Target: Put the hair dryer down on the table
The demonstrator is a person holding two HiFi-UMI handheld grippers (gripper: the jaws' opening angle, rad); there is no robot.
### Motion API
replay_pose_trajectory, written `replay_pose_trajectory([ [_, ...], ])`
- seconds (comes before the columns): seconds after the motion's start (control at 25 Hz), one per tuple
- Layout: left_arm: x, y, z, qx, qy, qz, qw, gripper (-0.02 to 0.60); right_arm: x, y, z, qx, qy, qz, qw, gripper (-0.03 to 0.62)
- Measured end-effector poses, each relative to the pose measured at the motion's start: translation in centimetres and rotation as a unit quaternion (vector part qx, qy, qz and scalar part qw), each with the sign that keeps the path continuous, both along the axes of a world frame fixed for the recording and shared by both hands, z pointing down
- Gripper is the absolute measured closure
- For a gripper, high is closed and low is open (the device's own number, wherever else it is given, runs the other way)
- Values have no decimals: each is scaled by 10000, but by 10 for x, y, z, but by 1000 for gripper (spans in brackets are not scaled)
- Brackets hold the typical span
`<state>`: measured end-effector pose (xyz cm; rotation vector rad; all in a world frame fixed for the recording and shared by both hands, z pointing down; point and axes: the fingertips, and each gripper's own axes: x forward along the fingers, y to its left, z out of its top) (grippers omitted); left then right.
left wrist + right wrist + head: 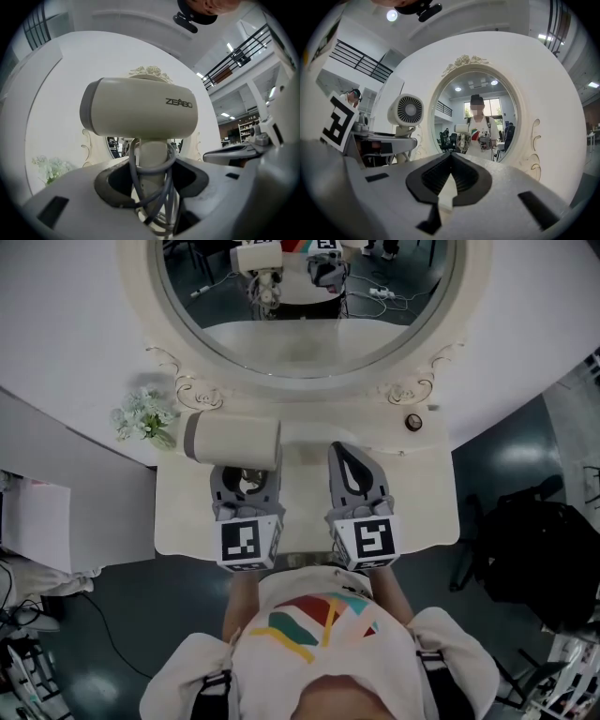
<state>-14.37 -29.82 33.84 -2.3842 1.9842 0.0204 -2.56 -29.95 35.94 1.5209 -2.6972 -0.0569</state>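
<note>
My left gripper (151, 190) has both jaws closed on the handle of the hair dryer (140, 110), gripping it from either side. The dryer stands upright with its barrel level above the jaws, the grey rear cap to the left and the printed brand name on the side facing the camera. A grey cord (133, 174) loops round the handle and drops between the jaws. Behind the dryer is a mirror (115, 143) in a carved cream frame. White flowers (49, 168) sit just beside the frame's lower left. My right gripper (239, 152) shows at the right, apart from the dryer.

Oval mirror (302, 345) w/ ornate cream frame, white wall (66, 320), cream table (424, 504), dark floor (508, 454)
</note>
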Motion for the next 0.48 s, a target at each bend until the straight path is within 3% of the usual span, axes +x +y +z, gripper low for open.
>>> replay_pose_trajectory([
  [0.48, 4, -4, 24, -308, -67, 58, 9995, 374, -6, 4, 9, -150, 10, -145, 9998, 594],
])
